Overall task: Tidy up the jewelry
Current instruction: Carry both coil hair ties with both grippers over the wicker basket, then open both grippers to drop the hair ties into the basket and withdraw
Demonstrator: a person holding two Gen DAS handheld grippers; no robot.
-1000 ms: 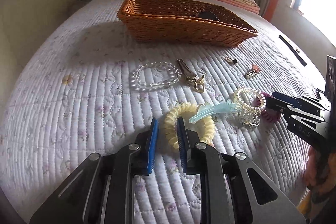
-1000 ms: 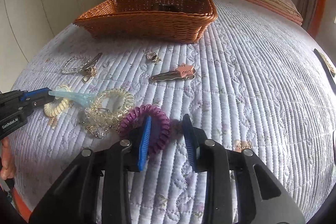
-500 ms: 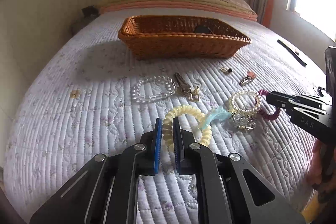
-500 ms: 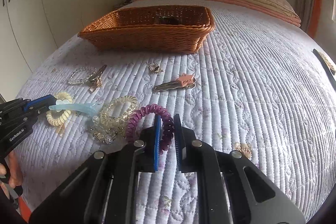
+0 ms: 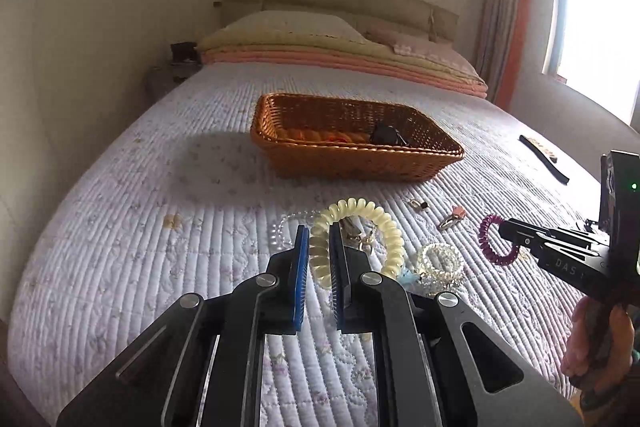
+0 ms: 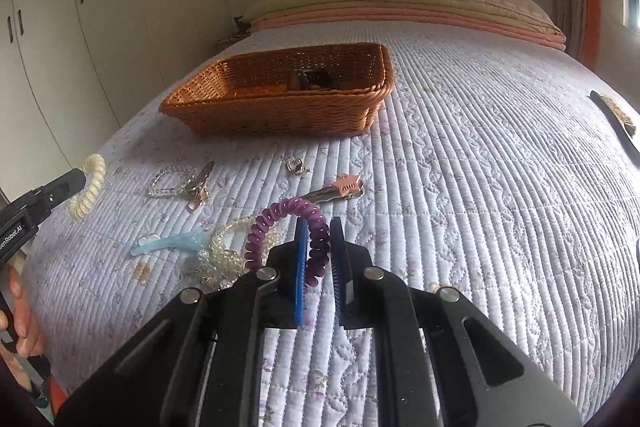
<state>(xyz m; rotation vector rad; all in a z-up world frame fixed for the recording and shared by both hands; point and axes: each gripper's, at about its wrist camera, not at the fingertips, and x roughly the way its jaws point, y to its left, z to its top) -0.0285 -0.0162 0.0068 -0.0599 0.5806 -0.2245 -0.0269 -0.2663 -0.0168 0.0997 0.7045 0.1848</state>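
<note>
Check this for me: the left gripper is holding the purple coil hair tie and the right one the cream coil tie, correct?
Swapped. The left gripper is shut on the cream coil tie, as the left wrist view shows; the right gripper is shut on the purple coil hair tie.

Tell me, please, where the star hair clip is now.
In the right wrist view, the star hair clip lies on the quilt, beyond the purple coil tie.

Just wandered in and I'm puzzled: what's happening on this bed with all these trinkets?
A person is tidying hair ties and jewelry using hand-held tongs. The left tongs grip a cream spiral hair tie; the right tongs grip a purple spiral hair tie. Both ties are off the quilt. Bracelets and clips lie loose in front of the wicker basket.
</note>
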